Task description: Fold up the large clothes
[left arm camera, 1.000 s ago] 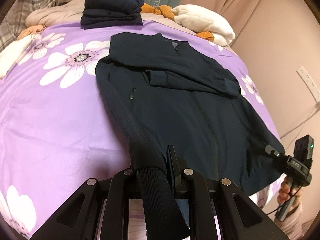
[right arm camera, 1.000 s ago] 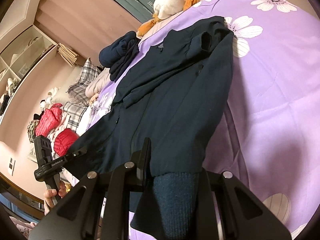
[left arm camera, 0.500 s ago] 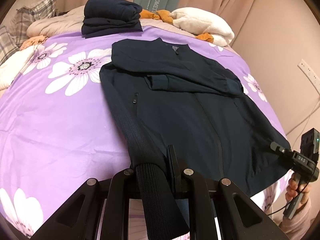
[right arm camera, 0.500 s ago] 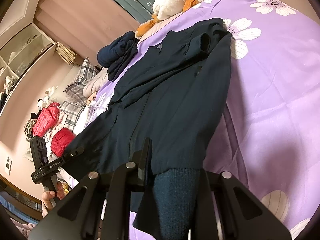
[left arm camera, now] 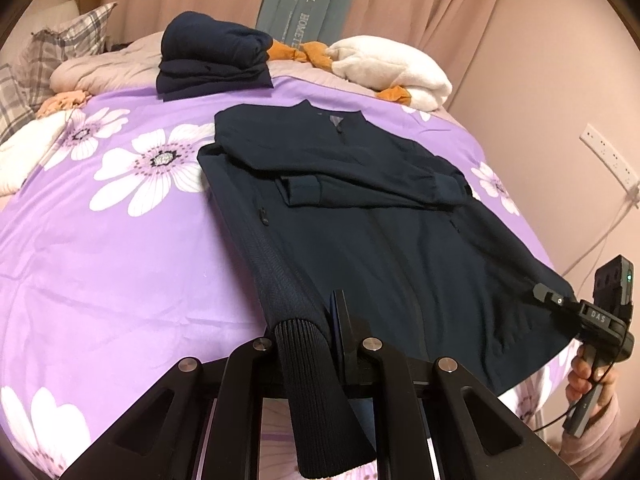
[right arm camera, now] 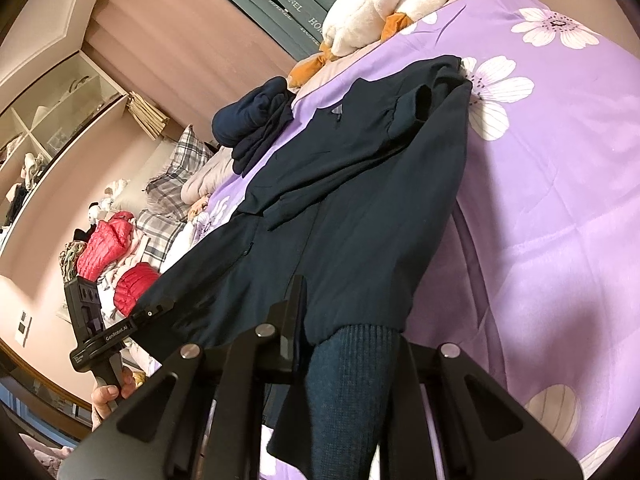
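Both hand-held grippers (left arm camera: 320, 320) (right arm camera: 344, 320) pinch the jacket's (left arm camera: 380, 208) ribbed hem corners.

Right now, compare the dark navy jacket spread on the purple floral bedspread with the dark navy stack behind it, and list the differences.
1. The dark navy jacket lies spread open with its sleeves folded across the chest; the dark navy stack is fully folded.
2. The jacket covers a broad patch of the purple floral bedspread; the stack is compact and thick.
3. The jacket's ribbed hem is gripped; the stack is untouched.

Both are dark navy.
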`<act>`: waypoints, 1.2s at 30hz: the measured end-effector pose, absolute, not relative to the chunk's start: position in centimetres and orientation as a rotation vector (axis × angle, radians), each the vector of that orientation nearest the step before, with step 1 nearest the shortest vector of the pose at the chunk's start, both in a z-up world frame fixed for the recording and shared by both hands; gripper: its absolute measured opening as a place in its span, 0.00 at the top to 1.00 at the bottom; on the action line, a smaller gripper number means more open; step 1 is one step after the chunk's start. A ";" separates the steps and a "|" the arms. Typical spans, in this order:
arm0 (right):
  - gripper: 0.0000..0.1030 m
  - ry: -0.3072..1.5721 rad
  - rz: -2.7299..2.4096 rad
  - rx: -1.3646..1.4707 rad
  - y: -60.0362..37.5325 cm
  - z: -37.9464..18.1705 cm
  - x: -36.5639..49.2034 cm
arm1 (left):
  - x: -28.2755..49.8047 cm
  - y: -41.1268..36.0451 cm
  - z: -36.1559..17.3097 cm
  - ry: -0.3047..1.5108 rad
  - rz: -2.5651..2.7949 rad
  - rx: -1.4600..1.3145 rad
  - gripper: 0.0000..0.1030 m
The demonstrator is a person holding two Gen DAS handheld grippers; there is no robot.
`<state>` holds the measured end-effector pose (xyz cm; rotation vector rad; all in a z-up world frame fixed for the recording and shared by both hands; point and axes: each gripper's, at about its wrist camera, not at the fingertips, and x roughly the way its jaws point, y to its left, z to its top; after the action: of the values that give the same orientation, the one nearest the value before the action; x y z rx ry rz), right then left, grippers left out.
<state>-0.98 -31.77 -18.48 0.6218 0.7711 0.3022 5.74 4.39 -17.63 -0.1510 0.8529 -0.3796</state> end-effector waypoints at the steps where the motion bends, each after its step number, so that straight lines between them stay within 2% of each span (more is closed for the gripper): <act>1: 0.87 0.769 0.303 0.623 -31.8 -18.5 -1.0 | 5.7 4.4 -17.6 0.850 -0.379 -0.151 0.90; 36: 0.88 0.625 0.437 0.726 -32.4 -14.4 -2.9 | 3.4 6.5 -13.4 0.722 -0.451 -0.201 0.94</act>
<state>-2.93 -32.40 -14.42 0.7260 0.6245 0.4371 3.42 6.49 -13.43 -0.2011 0.7217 -0.4507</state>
